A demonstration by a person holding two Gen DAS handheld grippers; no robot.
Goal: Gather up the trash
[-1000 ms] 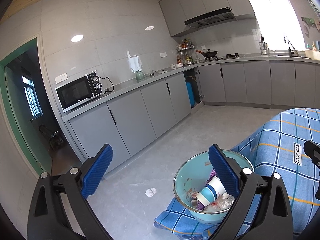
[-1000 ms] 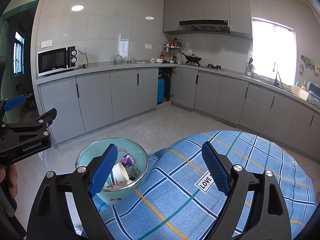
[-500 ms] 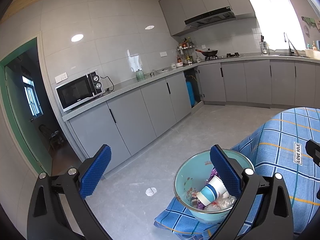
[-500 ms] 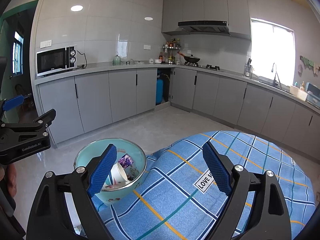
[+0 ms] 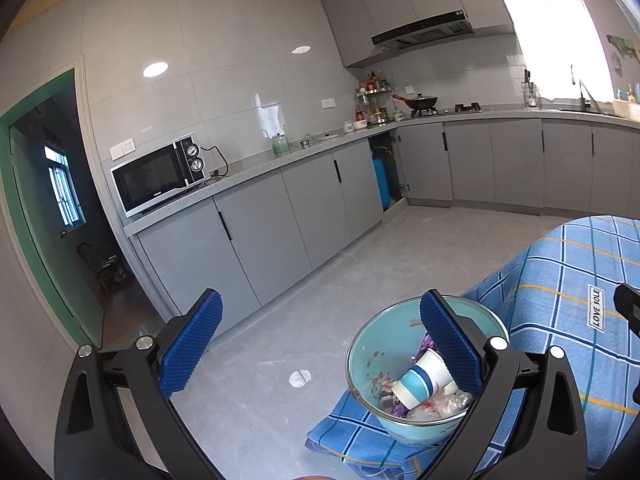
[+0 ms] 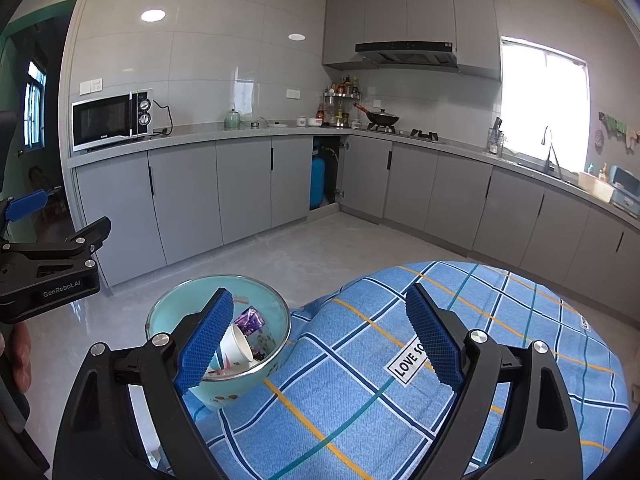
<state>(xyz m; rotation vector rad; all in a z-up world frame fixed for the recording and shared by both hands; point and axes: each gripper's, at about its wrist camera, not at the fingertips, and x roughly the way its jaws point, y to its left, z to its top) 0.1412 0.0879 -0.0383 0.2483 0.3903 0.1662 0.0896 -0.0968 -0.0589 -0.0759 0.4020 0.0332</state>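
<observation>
Teal enamel basin (image 6: 262,362) parked at cloth edge as trash catcher, holding paper cup (image 6: 236,346) and wrappers; left gripper (image 5: 320,342) and right gripper (image 6: 320,344) spread wide, empty, beside it.

A teal bowl (image 6: 160,316) on the checked cloth holds a tipped paper cup (image 6: 236,346) and wrappers (image 6: 250,320).

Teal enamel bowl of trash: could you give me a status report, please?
Left gripper and right gripper open, empty. Teal enamel bowl holds paper cup, wrappers. Nothing in the way.
</observation>
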